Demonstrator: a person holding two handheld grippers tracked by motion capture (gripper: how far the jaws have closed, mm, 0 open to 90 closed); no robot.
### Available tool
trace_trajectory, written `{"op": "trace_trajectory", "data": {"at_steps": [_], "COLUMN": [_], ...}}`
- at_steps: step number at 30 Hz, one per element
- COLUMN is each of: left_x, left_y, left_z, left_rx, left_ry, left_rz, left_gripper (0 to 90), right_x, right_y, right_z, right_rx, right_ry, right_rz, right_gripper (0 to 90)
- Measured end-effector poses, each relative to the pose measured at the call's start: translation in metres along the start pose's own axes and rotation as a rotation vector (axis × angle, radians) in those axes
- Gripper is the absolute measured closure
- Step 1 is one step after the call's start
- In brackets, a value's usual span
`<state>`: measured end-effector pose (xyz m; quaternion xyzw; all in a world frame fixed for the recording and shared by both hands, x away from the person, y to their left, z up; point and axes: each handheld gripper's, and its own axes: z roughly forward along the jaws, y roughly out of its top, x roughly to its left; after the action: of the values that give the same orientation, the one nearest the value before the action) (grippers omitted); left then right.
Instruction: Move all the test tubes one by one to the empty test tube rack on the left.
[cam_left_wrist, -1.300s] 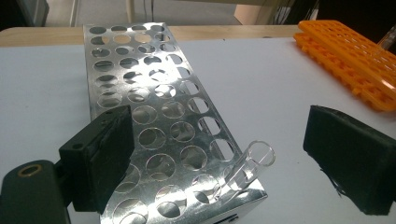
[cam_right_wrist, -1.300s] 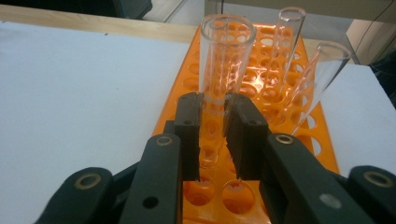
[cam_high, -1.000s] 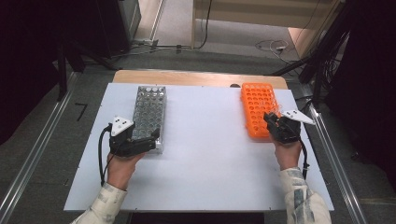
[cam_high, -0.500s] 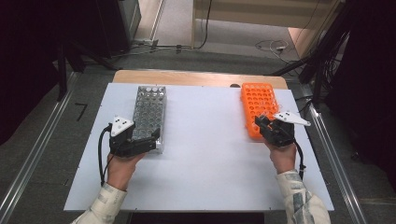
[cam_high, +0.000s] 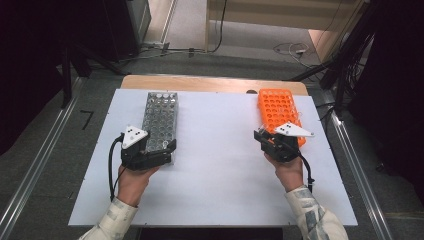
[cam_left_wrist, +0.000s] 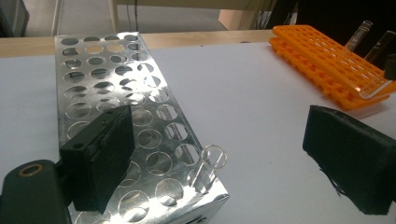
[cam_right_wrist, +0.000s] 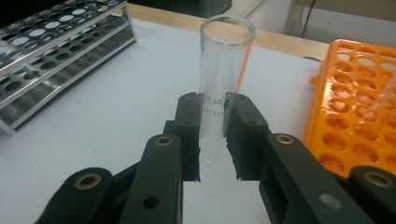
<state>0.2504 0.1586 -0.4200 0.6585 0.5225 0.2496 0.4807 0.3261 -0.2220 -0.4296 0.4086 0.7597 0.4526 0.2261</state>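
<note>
As the glass test tube (cam_right_wrist: 226, 70) is fragile and slippery, it is clamped mid-length by the right hand-held gripper (cam_right_wrist: 212, 135); the left hand-held gripper (cam_left_wrist: 224, 158) is held open.

One camera looks down from high up at the whole white table (cam_high: 220, 195). Two ride low and close on the grippers. All three see the orange rack (cam_high: 277, 107) and silver rack (cam_left_wrist: 121, 98).

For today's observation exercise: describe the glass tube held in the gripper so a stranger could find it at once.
Start at the orange rack on the white table's right side. Just beside its near end, the right gripper clamps a clear glass test tube. Unlike the tube leaning in the metal rack, it stands upright between black jaws.
</note>
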Motion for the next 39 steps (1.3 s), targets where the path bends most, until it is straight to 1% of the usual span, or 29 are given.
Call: {"op": "trace_trajectory", "data": {"at_steps": [4,17,19,21,23,28,31,34,36,39], "left_x": [-0.005,-0.018,-0.02,-0.022,-0.023,-0.027,-0.032,-0.037,-0.041,-0.047], "left_y": [0.0,-0.001,-0.001,-0.001,-0.001,-0.001,-0.001,-0.002,-0.003,-0.004], "left_z": [0.001,0.002,0.002,0.002,0.003,0.003,0.004,0.005,0.007,0.009], "left_rx": [0.002,0.007,0.005,0.003,-0.001,-0.004,-0.009,-0.01,-0.005,0.002], "left_ry": [-0.01,-0.049,-0.051,-0.056,-0.059,-0.066,-0.069,-0.087,-0.111,-0.155], "left_rz": [0.01,0.036,0.043,0.043,0.044,0.064,0.079,0.088,0.085,0.096], "left_gripper": [8.9,9.3,10.5,10.5,10.5,11.0,11.7,13.3,15.6,21.1], "right_x": [0.011,0.049,0.055,0.06,0.064,0.074,0.082,0.089,0.094,0.1], "right_y": [-0.002,-0.009,-0.01,-0.011,-0.011,-0.012,-0.013,-0.014,-0.014,-0.015], "right_z": [0.004,0.019,0.02,0.022,0.023,0.026,0.028,0.029,0.03,0.031], "right_rx": [0.015,0.066,0.072,0.078,0.081,0.09,0.096,0.104,0.108,0.117], "right_ry": [0.032,0.129,0.14,0.152,0.162,0.194,0.21,0.228,0.242,0.256], "right_rz": [-0.015,-0.083,-0.089,-0.104,-0.107,-0.119,-0.135,-0.148,-0.156,-0.166], "right_gripper": [72.8,72.7,72.7,72.7,72.7,72.7,72.7,72.7,72.7,72.7]}}
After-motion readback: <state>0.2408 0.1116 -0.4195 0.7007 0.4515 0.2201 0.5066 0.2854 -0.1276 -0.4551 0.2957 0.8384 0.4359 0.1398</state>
